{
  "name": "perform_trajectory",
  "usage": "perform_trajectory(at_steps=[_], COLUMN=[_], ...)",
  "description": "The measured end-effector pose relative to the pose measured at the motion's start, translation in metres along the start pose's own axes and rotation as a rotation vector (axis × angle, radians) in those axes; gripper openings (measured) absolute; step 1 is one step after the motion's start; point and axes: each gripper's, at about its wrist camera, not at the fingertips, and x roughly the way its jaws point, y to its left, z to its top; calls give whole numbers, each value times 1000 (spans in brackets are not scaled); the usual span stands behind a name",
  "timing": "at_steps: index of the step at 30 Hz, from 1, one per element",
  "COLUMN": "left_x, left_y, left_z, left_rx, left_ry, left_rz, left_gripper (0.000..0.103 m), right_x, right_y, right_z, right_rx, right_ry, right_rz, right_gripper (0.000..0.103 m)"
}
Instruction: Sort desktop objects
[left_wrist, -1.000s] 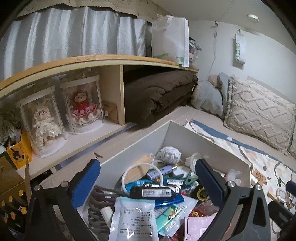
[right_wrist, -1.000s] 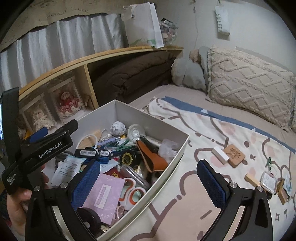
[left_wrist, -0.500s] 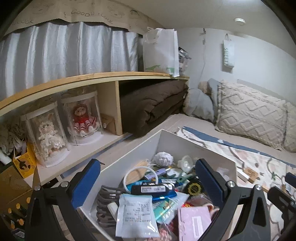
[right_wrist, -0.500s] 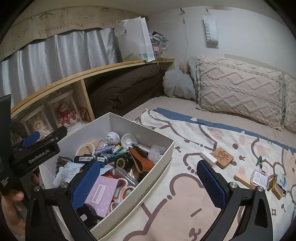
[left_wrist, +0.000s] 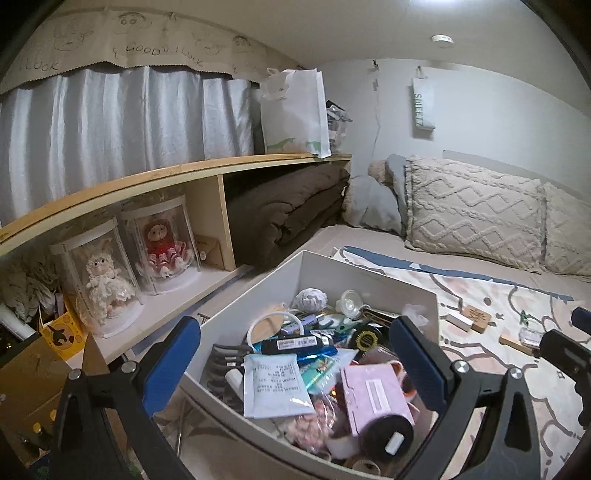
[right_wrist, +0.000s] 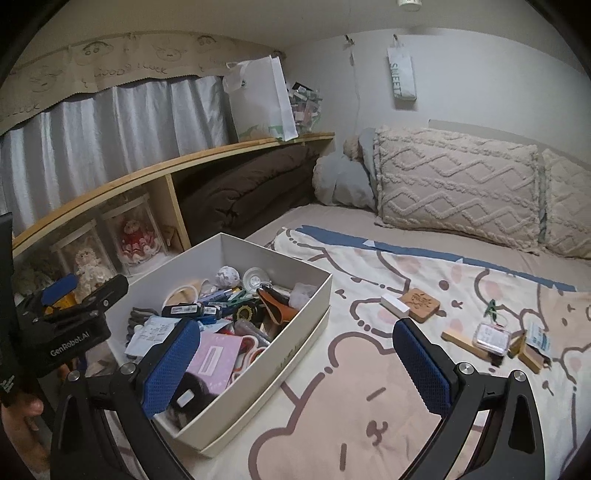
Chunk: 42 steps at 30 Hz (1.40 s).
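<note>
A white box (right_wrist: 295, 325) (left_wrist: 369, 269) full of small desk items stands on the bed's left side. It holds a pink card (right_wrist: 214, 354), a black device with a label (left_wrist: 295, 343) and a white pouch (left_wrist: 273, 384). My left gripper (left_wrist: 295, 369) is open and empty above the box's near end; it also shows in the right wrist view (right_wrist: 74, 314). My right gripper (right_wrist: 299, 369) is open and empty over the box's right rim and the blanket. Loose items lie on the blanket: a wooden coaster (right_wrist: 421, 304), a white eraser (right_wrist: 394, 304), wooden sticks (right_wrist: 461, 343) and a clear case (right_wrist: 491, 338).
A wooden shelf (left_wrist: 147, 177) runs along the left with two boxed dolls (left_wrist: 159, 243), a folded brown blanket (left_wrist: 288, 210) and a white bag (left_wrist: 295, 110). Cream pillows (right_wrist: 458, 188) lie at the head of the bed. The cartoon blanket (right_wrist: 369, 387) covers the bed.
Both grippers have drawn back and up from the box, so more of the room and bed shows. Both stay open and empty.
</note>
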Motion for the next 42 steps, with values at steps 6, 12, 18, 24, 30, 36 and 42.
perform_trajectory(at_steps=[6,12,18,24,30,36,42], left_x=[-28,-62,-87,-108,-124,-136,-144], left_y=[2,6,10,8,1,-2,-5], left_z=[-5,-8,-16,-27,-43,-53,-63], left_rx=[-15,-31,-29,7,44,29,66], left_ry=[-17,-45,-48,-45,-32,-12,-18], left_rz=[-28,-83,-113,-117,-157,-238,-227], left_gripper=[103,103,103,103,103,103,103], right_x=[-28,-56,-79,-98,-112,-126,-139], right_y=[2,2,1,2,-2,-8,-13], right_z=[-7,-15,-24,-38,-50,-62,-74], right_rx=[-5,-16,-23,-14,-13,-12,0], right_ry=[-17,-39,-50,-62,-61,-63,-57], right_rz=[-12,-31,-47,-62,-68,-87,-96], right_gripper=[103,103,103,103,103,103,103])
